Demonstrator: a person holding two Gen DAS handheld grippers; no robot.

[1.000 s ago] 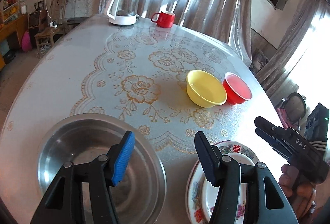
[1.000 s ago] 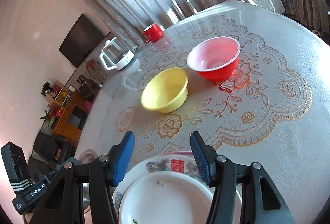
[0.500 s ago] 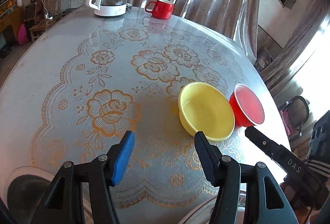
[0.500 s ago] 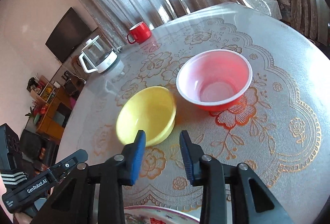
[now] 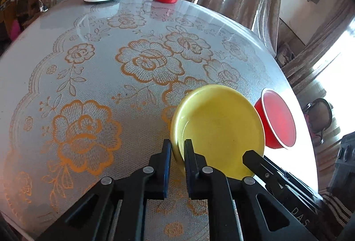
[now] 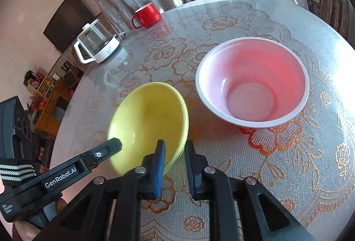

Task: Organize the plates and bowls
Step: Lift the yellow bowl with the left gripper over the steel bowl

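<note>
We had both grippers, left [image 5: 177, 147] and right [image 6: 174, 150], just clamped onto the near rim of the yellow bowl [image 5: 221, 127], tilted on the table [image 5: 93, 76]. Just beyond, the red bowl [image 6: 253, 83]; uneven pulls could slip the rim free.

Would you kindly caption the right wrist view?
Both grippers clamp the tilted yellow bowl's rim beside a red plastic bowl.

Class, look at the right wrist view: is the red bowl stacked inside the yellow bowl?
No. The red bowl sits on the table beside the yellow bowl, each one empty and apart from the other.
</note>
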